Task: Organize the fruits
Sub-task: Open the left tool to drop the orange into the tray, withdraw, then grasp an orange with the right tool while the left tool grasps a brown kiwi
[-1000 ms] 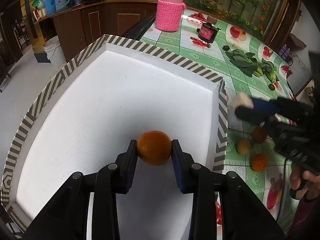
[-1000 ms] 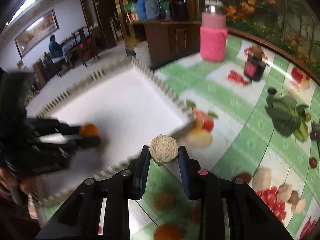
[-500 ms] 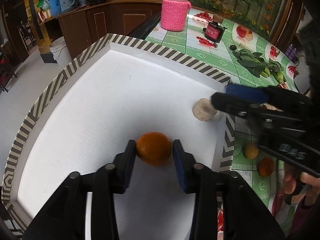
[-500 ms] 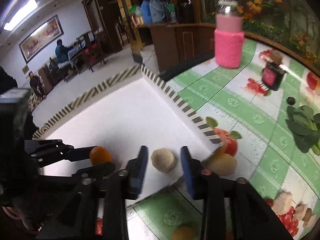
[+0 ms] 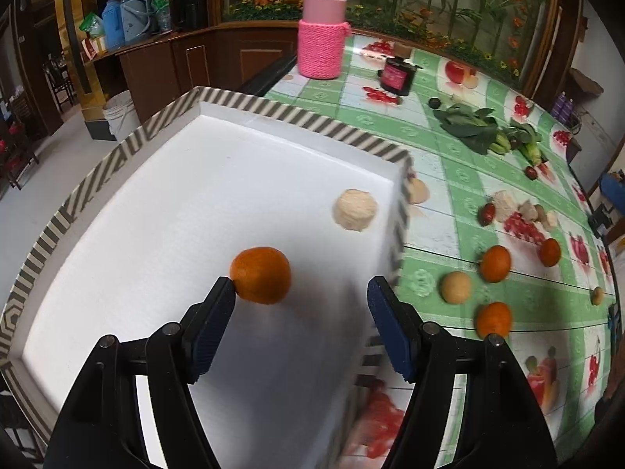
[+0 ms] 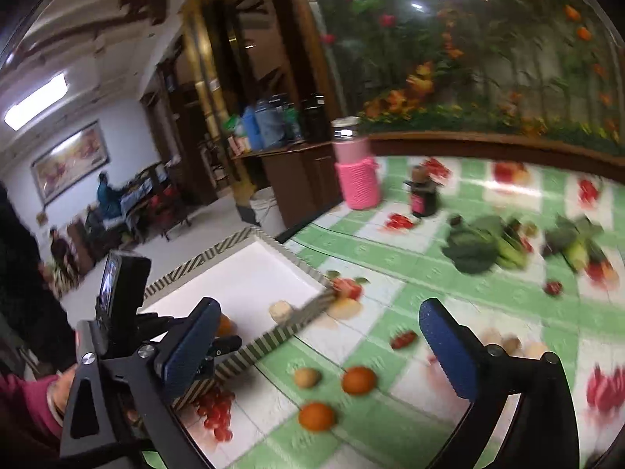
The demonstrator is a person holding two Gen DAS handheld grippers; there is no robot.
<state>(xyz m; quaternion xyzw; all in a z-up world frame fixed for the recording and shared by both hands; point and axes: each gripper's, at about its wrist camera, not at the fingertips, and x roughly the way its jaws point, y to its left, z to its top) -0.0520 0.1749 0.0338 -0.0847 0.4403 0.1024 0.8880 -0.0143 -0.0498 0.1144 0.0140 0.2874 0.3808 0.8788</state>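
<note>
**A:** Two fruits lie in our tray now. Nearest us, the left hand-held gripper [image 5: 300, 305] has its jaws opening; the orange [image 5: 260, 280] sits on the white floor of the tray [image 5: 117, 156], just touching the tip of the left pad and clear of the other one, so we hold nothing there.

**B:** And our right hand-held gripper [image 6: 320, 336] is opening too, jaws spread wide with nothing between them, over the bench [image 6: 390, 273] beside the tray. What worries us?

**A:** The orange is round and free. If we draw the left pad away sideways we may nudge it, and it could roll across the smooth floor towards the pale round fruit [image 5: 354, 210] near the tray's right wall. The striped rim should stop it, we judge, but the neat placing would be lost.

**B:** Farther out, the same holds on the bench: a clumsy approach could knock a loose fruit away along the slick cloth.

**A:** Let us count. In the tray: one orange, one pale fruit. On the bench, near to far: three more oranges [image 5: 495, 263], one pale yellow fruit [image 5: 456, 287], then a small red fruit [image 5: 487, 214].

**B:** Beyond those, leafy greens [image 5: 472, 127], a second small dark red fruit near them, one dark jar [image 5: 396, 76], and one bottle in a pink knitted sleeve [image 5: 321, 35].
</note>
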